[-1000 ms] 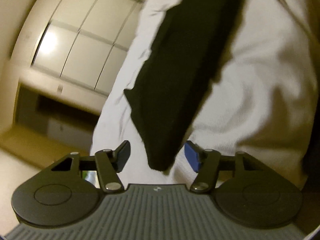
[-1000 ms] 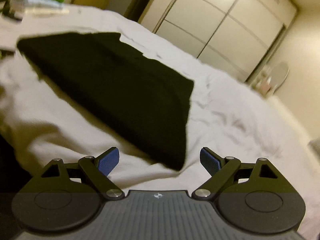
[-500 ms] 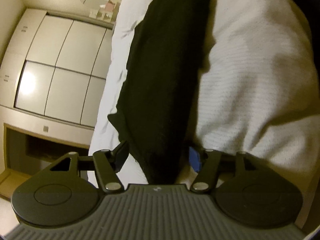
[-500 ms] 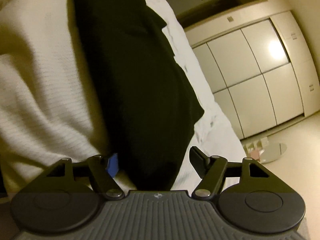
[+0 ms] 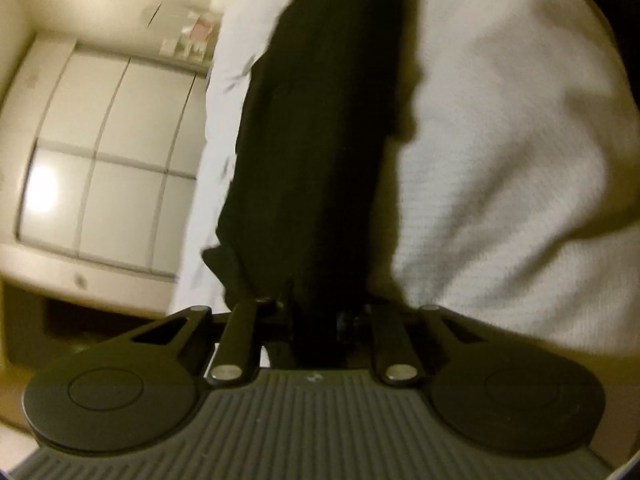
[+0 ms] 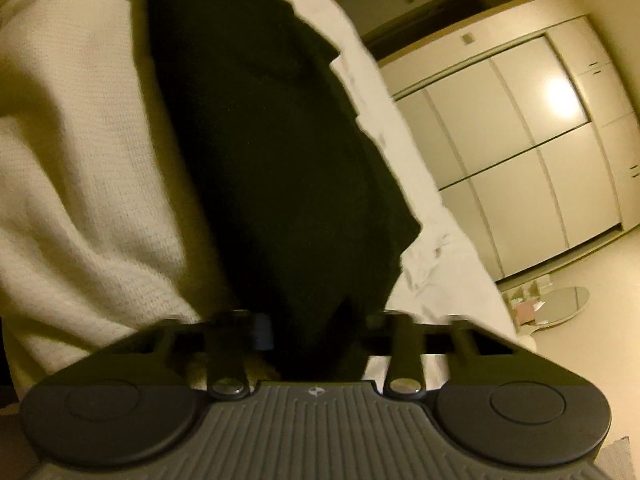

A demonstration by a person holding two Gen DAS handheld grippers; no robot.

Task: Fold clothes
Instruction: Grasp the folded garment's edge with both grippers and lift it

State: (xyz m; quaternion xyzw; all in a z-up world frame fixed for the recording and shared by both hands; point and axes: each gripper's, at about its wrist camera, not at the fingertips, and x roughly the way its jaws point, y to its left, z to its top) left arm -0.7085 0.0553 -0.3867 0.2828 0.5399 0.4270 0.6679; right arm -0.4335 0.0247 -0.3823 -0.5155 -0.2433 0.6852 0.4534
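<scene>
Left gripper (image 5: 316, 320): jaws drawn in tight on the near corner of the black garment (image 5: 316, 140); cloth fills the gap and hides the pads. Right gripper (image 6: 316, 328): jaws likewise clamped on a near corner of the same garment (image 6: 280, 160); one blue pad (image 6: 262, 330) just visible at the cloth edge, the other covered.

Garment location: lying along the white knit blanket (image 5: 500, 140), which sits on the bed's white sheet (image 6: 432, 264). It runs from both grippers away across the bed; far end cut off at the frame top in both views.

Writing: only a small pale emblem on each gripper body, too small to read. No legible labels elsewhere.

Hard to make out: both views motion-blurred. Garment is uniformly dark, so folds, seams and type cannot be told. Background shows white panelled closet doors (image 6: 520, 160) and a round mirror (image 6: 560, 304) on the floor with small indistinct items beside it.
</scene>
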